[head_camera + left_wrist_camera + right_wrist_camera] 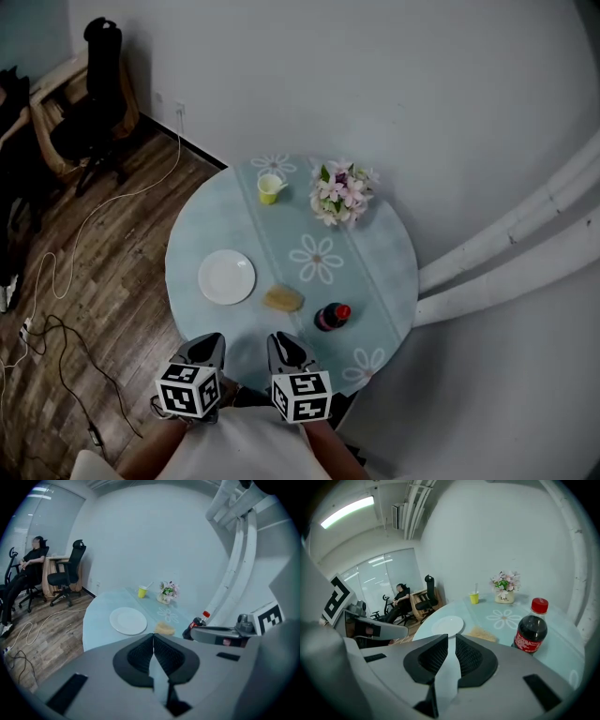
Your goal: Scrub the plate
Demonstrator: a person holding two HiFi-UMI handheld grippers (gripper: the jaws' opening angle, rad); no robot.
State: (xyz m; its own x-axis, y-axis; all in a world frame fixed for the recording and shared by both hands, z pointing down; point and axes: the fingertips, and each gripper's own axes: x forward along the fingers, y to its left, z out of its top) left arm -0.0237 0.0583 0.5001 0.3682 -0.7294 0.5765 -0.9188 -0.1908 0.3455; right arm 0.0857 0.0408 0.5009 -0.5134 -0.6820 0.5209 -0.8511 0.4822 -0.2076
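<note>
Writing first: the dark cola bottle with red cap (pixel 531 631) carries a red label with white print, too small to read. The small pale pot of pink and white flowers (pixel 504 594) bears a short dark word on its front, not legible. The marker cube on the left tongs (pixel 188 389) and the marker cube on the right tongs (pixel 301 396) show black-and-white square codes, no text. The task's thing: a round white plate (pixel 226 277), plain, shallow, lying flat and face up on the left half of the round pale-blue worktop with white daisy print (pixel 375 253) as the head view shows it. A tan rectangular sponge (pixel 283 299) lies just to its right, apart from the rim; the bottle stands upright right of the sponge. A yellow cup with a stick in it (pixel 270 187) and the flower pot stand at the far side, well apart from the plate. Left tongs (pixel 153 637): jaws pressed together, nothing between them, at the near edge of the worktop, short of the plate. Right tongs (pixel 451 637): jaws all but together, a thin slit showing, nothing in it, beside the left pair and touching none of the things.
</note>
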